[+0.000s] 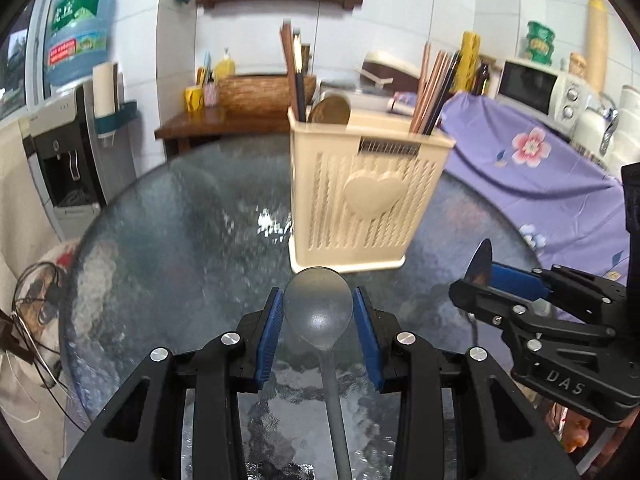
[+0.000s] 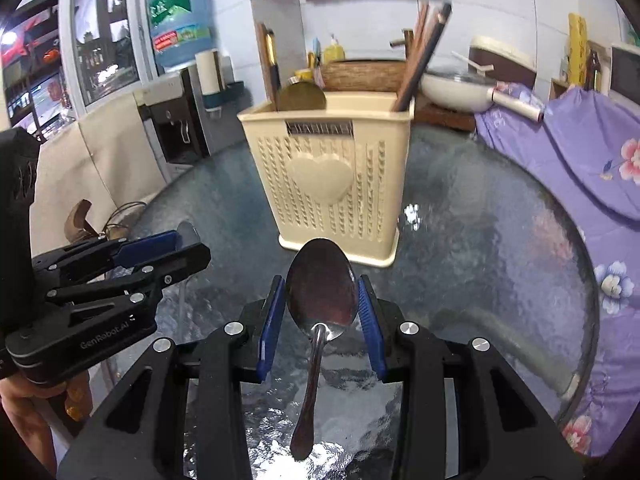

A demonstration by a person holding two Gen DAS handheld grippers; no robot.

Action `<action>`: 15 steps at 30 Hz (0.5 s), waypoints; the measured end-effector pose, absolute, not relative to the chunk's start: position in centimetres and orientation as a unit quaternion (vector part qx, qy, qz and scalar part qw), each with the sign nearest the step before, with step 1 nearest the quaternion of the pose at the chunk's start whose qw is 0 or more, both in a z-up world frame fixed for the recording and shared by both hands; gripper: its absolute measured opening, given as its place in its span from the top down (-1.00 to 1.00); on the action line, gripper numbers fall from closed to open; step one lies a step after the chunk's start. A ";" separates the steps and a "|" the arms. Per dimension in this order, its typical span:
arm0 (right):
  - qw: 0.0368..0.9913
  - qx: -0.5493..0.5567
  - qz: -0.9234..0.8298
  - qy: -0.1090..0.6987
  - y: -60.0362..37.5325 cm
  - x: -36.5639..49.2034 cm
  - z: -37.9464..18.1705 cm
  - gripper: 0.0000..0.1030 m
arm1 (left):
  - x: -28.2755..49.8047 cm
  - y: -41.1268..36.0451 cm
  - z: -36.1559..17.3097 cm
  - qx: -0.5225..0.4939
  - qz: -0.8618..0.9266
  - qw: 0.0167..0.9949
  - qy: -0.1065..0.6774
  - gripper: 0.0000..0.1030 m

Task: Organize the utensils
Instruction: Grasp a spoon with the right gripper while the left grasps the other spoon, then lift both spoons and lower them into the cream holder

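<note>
Spoons are held by both grippers. Left wrist view: left gripper clamps a grey spoon by its bowl, before the holder; it could twist loose. Right wrist view: right gripper clamps a steel spoon; chopsticks crowd the holder.

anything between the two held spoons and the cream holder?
Nothing visible. The left tool grips the grey spoon, the right tool the metal spoon; only bare glass table lies before the utensil holder.
</note>
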State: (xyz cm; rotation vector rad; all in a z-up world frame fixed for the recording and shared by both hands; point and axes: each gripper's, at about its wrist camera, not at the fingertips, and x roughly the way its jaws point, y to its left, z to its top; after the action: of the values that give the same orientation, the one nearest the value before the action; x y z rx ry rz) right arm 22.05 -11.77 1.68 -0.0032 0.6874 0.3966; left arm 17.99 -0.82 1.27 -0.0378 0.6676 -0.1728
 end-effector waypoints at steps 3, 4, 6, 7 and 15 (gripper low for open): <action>0.925 -0.005 0.196 0.327 -11.7 21.6 2.5 0.28 | 17.6 -1.1 2.5 -0.018 -0.089 0.946 0.312 0.32; 0.925 -0.007 0.197 0.325 -11.6 21.5 2.7 0.28 | 17.5 -1.2 2.8 -0.017 -0.089 0.947 0.307 0.32; 0.925 -0.008 0.198 0.325 -11.6 21.4 2.9 0.28 | 17.4 -1.4 3.1 -0.015 -0.091 0.949 0.302 0.32; 0.924 -0.007 0.201 0.325 -11.5 21.4 3.1 0.28 | 17.4 -1.6 3.3 -0.013 -0.093 0.949 0.300 0.32; 0.925 -0.001 0.210 0.316 -12.0 21.1 4.4 0.28 | 17.4 -1.5 4.4 -0.014 -0.104 0.952 0.286 0.32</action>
State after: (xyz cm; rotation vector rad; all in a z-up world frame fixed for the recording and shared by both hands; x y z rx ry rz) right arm 21.09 -12.04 4.44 -0.0022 0.6489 0.4299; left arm 17.37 -1.50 4.44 -0.0275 0.5813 -0.2112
